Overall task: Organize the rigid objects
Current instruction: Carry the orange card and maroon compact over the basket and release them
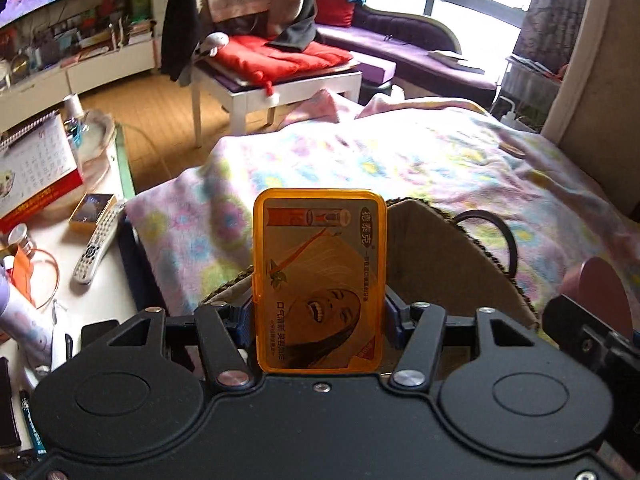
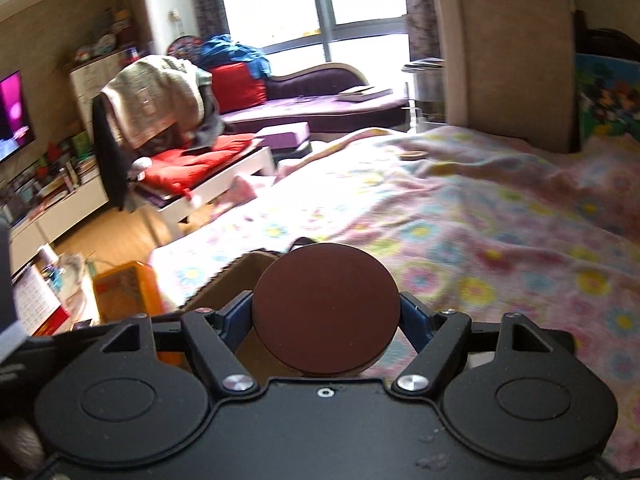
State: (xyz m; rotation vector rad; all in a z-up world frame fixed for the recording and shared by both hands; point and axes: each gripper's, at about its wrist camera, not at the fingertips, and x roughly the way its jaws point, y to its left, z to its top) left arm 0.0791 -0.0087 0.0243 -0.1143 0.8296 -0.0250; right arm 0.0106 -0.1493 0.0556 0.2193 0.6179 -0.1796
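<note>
1. Over a bed (image 1: 400,168) spread with a flowered blanket, an open cardboard box (image 1: 436,256) sits below both grippers.
2. Right gripper (image 2: 326,312): jaws clamped on a plain brown round disc (image 2: 326,304).
3. Left gripper (image 1: 320,308): jaws clamped on an upright orange tin (image 1: 320,276) printed with Chinese text, upside down, and a laughing face.

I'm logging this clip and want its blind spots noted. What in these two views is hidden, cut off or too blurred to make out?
- Left wrist view: the orange case hides the cardboard box interior behind it.
- Left wrist view: the brown disc is cut by the right edge and partly covered by the right gripper.
- Right wrist view: the brown disc blocks the box opening; the orange case is blurred, its print unreadable.
- Both views: the small item far off on the blanket is too small to identify.
</note>
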